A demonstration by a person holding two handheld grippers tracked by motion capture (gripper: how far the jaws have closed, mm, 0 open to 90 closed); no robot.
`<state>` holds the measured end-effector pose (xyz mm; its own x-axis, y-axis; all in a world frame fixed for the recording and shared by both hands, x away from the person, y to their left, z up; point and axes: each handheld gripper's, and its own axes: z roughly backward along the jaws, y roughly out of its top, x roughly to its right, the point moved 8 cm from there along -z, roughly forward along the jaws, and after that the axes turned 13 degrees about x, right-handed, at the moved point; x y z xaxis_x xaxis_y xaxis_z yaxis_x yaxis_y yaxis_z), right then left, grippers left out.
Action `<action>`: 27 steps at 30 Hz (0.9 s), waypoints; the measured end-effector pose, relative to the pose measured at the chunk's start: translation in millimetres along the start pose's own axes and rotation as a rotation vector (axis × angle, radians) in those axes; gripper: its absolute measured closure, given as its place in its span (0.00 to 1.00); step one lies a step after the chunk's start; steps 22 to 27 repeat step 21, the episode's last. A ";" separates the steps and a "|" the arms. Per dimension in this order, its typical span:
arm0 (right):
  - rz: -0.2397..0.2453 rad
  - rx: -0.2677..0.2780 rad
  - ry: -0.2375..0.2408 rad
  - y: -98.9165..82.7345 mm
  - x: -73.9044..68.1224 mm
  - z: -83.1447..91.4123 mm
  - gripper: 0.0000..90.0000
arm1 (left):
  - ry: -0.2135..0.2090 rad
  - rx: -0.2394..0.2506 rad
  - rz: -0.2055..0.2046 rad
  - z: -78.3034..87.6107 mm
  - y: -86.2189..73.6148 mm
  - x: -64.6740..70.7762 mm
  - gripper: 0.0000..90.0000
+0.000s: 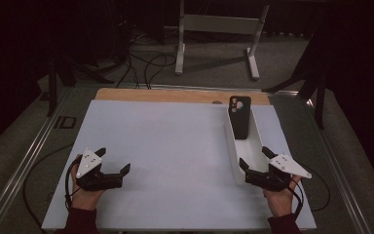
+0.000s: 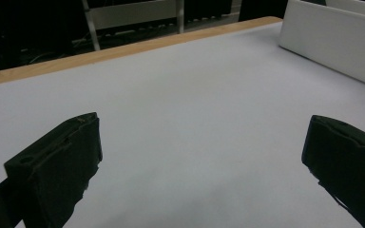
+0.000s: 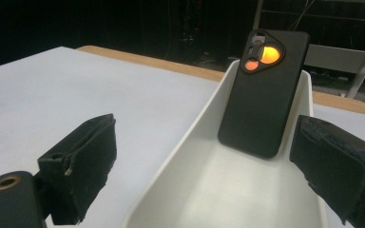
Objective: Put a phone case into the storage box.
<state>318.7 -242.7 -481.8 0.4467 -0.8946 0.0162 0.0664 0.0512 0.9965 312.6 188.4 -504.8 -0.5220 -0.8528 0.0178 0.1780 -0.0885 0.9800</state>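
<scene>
Approach step, nothing gripped yet. Right gripper at near end of tray, jaws wide open, aimed at phone case leaning upright against tray's far end. Left gripper idle on tabletop, jaws open, empty. Next, by judgement: reach forward into tray, straddle case edges, close. No readable writing or brand.

— What is being shown as the support?
— A table, covered by a white sheet, with wood being exposed at twelve o'clock.
— What is being carried on it?
— A white tray, being seen at three o'clock.
</scene>
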 end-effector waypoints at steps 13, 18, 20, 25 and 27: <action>0.002 0.098 0.046 -3.3 -3.6 16.0 0.09 | -0.002 0.057 -0.009 11.3 3.5 -2.3 0.00; -0.004 0.091 0.046 -7.3 -6.0 16.2 0.09 | 0.002 0.060 -0.015 11.0 3.5 -3.0 0.00; -0.003 0.094 0.050 -7.6 -7.3 15.4 0.09 | 0.003 0.060 -0.015 11.1 3.4 -3.1 0.00; 0.000 0.091 0.052 -7.8 -7.7 14.9 0.09 | 0.003 0.060 -0.015 11.1 3.4 -3.1 0.00; 0.000 0.091 0.052 -7.8 -7.7 14.9 0.09 | 0.003 0.060 -0.015 11.1 3.4 -3.1 0.00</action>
